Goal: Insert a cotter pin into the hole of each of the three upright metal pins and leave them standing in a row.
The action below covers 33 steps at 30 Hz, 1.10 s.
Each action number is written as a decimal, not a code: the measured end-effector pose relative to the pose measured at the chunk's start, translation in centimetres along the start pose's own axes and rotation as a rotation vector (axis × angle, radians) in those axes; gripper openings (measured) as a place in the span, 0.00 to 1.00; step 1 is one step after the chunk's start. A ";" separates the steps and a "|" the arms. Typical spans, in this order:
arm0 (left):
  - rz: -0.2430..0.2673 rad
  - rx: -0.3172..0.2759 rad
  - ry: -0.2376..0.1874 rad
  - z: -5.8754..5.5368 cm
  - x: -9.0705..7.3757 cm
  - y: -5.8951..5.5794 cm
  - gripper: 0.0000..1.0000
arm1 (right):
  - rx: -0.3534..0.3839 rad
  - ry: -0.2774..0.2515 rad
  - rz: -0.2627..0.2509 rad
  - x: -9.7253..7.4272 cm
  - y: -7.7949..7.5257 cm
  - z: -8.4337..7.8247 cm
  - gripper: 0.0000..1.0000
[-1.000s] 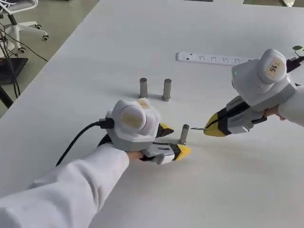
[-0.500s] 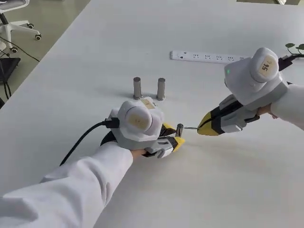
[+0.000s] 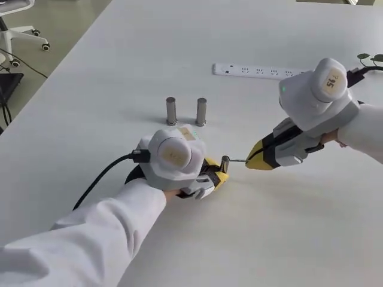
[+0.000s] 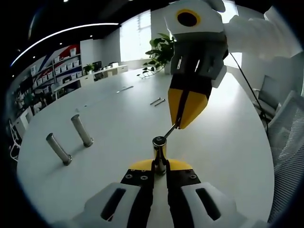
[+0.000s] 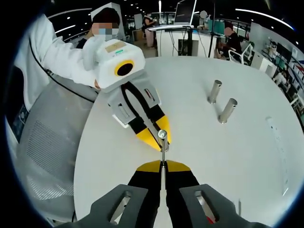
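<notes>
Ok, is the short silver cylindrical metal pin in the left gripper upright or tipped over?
Upright: the metal pin stands vertical on the white table, clamped between the left gripper's shut jaws.

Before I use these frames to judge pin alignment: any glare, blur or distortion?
Head view: even light, sharp, soft shadows by the two free pins. Left gripper view: fisheye bends the table, windows blown white. Right gripper view: curved too, held pin sharp.

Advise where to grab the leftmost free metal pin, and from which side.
Probably low on the shaft of the leftmost metal pin, fingers level, coming from its left in the head view. It stands upright as a cylinder, so a low hold leaves the top free. The second metal pin stands close on its right.
</notes>
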State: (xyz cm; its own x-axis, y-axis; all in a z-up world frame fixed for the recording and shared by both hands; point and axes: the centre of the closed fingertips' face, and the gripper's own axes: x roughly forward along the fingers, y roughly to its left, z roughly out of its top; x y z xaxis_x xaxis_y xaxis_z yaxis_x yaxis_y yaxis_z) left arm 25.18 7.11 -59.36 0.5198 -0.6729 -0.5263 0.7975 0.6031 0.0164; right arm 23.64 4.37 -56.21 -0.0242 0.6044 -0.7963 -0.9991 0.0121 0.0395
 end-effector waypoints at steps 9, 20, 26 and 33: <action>-0.018 0.028 -0.002 0.0 0.1 0.0 0.07 | -0.014 0.010 0.000 0.2 0.0 -0.1 0.00; -0.035 0.031 0.007 0.2 0.3 -0.1 0.07 | -0.033 0.007 -0.002 0.7 0.0 0.8 0.00; -0.033 0.031 0.007 0.2 0.3 -0.1 0.07 | -0.016 0.007 0.001 1.2 -0.1 1.0 0.00; -0.027 0.029 0.004 0.3 0.4 -0.2 0.07 | -0.046 0.023 -0.001 1.6 0.0 1.3 0.00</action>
State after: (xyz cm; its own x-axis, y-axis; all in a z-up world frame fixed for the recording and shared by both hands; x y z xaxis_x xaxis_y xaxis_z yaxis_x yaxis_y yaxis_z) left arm 25.26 6.62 -59.34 0.4964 -0.6874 -0.5302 0.8199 0.5719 0.0262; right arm 23.69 6.37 -56.68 -0.0238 0.5858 -0.8101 -0.9996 -0.0247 0.0115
